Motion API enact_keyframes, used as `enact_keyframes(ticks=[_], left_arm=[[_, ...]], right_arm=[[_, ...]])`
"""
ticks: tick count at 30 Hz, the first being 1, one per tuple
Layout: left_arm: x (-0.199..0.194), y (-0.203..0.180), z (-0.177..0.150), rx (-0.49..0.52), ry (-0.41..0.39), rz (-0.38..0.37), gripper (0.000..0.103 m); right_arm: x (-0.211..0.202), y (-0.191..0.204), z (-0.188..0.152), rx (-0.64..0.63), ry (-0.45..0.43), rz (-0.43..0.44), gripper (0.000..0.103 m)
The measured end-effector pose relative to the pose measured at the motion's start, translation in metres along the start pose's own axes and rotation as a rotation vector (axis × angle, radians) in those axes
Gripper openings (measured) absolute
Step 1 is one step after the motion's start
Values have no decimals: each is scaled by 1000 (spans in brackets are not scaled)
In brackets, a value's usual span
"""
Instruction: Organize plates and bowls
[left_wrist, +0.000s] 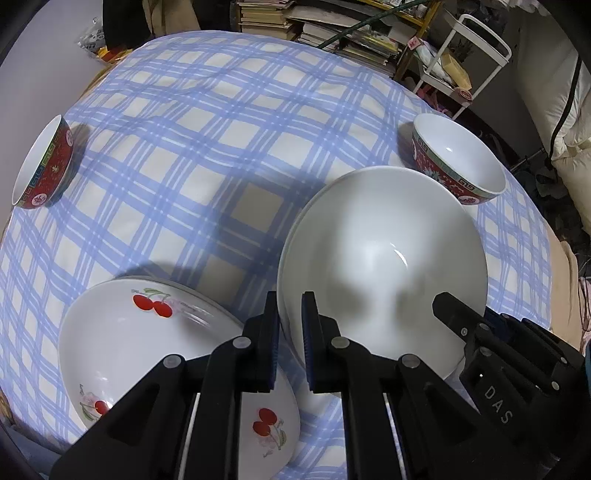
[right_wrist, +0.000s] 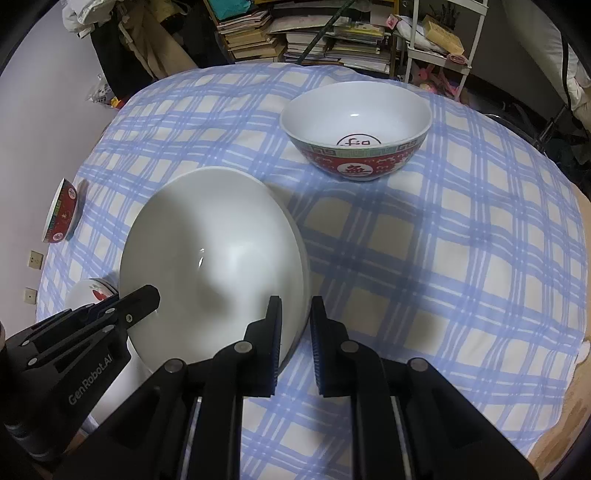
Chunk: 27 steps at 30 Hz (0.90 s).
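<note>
A table under a blue-and-white checked cloth (left_wrist: 207, 155) fills both views, with stacked books (right_wrist: 258, 33) and a white wire rack (left_wrist: 476, 55) behind it.

The largest dish is the plain white plate (left_wrist: 384, 251), lifted off the cloth and tilted, gripped at opposite edges by both claws. In the left wrist view its near-left rim runs down between the fingers of the left gripper (left_wrist: 290, 332), whose jaws stand nearly closed, pads pressing the rim on either side. In the right wrist view the same plate lies to the left of centre, and its right rim passes between the fingers of the right gripper (right_wrist: 295, 332), likewise nearly closed and pinching the edge. Each claw shows as a black arm at the far side of the plate in the other's view.

The cherry-patterned plate (left_wrist: 177, 354) rests on the cloth just beside and below the left gripper, partly hidden by its fingers.

A red patterned bowl (right_wrist: 356, 129) stands upright on the cloth beyond the white plate, near its far rim. A second red bowl (left_wrist: 44, 166) sits well apart at the table's left edge.
</note>
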<state>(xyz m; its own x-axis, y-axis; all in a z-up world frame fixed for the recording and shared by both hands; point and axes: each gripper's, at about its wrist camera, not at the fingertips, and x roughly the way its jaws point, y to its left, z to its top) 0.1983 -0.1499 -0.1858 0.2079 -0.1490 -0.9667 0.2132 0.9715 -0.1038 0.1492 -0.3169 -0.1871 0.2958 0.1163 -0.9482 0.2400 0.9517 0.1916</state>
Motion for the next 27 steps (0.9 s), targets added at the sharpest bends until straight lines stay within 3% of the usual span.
enact_keyframes(ticks=[12,20,25,27], left_arm=[[-3,2,-3,-8,12,-17,12],[-24,7,4,-14,-39,-4,15],[-44,2,17,20,-91,18,22],[-51,-1,23,37,-111,27,28]], right_arm=[[1,6,1,-30,6,-10,19],[-9,1,5,-11,-12,30,20],[-26,2,9,-27,-60,38,21],[-35,2,13,-32,-93,52,26]])
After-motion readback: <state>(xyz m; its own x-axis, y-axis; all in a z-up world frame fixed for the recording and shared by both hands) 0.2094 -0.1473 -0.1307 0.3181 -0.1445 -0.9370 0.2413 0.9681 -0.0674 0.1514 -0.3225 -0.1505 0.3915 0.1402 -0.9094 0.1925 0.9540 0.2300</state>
